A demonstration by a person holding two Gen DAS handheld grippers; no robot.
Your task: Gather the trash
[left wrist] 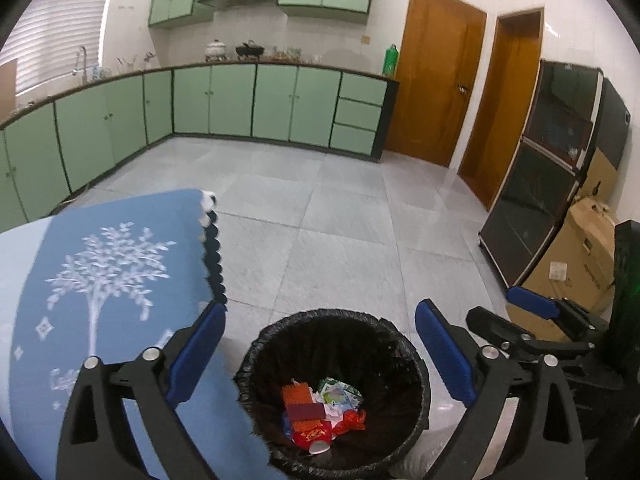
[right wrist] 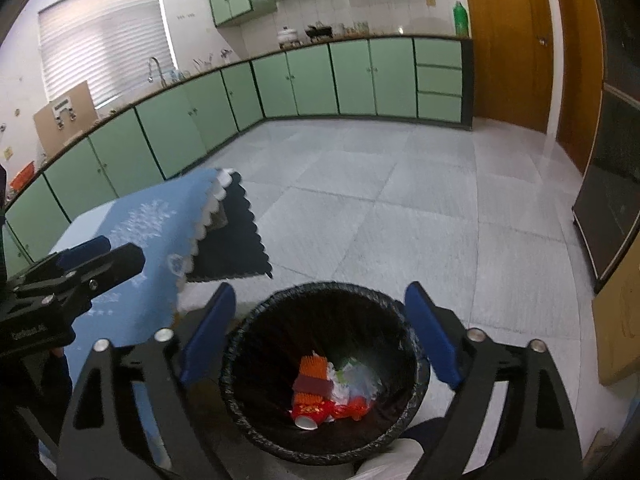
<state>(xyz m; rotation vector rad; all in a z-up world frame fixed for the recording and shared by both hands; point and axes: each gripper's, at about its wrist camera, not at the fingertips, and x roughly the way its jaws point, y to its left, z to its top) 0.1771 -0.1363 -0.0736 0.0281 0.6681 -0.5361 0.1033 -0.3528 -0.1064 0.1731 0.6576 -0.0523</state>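
1. Trash bin [left wrist: 416,364], round, lined with a black bag [right wrist: 240,360] folded over the rim. We find it on the grey tiled floor [left wrist: 340,220], just beside the hanging edge of the blue tablecloth [left wrist: 100,280].

2. Trash [left wrist: 320,412], at the bottom of the bin: an orange bristled piece, a dark red block, red wrappers with gold printing we cannot read, crumpled white paper, a green-and-white carton, a white cup on its side.

3. Tablecloth: white tree print, scalloped border. Its corner hangs off the table; the right wrist view shows a dark underlayer below it.

4. Open room: we note the floor lies bare from the bin to the green base cabinets [left wrist: 256,100] and the wooden doors [left wrist: 436,76]. Along the floor's right edge stand a dark glass-fronted cabinet [left wrist: 536,168] and a cardboard box [left wrist: 580,264] with a small label, too small to read.

5. Left gripper [left wrist: 320,360]: blue pads spread wide, nothing between them, tilted downward above the bin, one finger over the tablecloth's edge. In the right wrist view its black body [right wrist: 68,280] shows white lettering, blurred and unreadable.

6. Right gripper [right wrist: 320,336]: jaws wide apart and empty, angled down over the bin's mouth, fingers either side of the rim. It lies just right of the left gripper.
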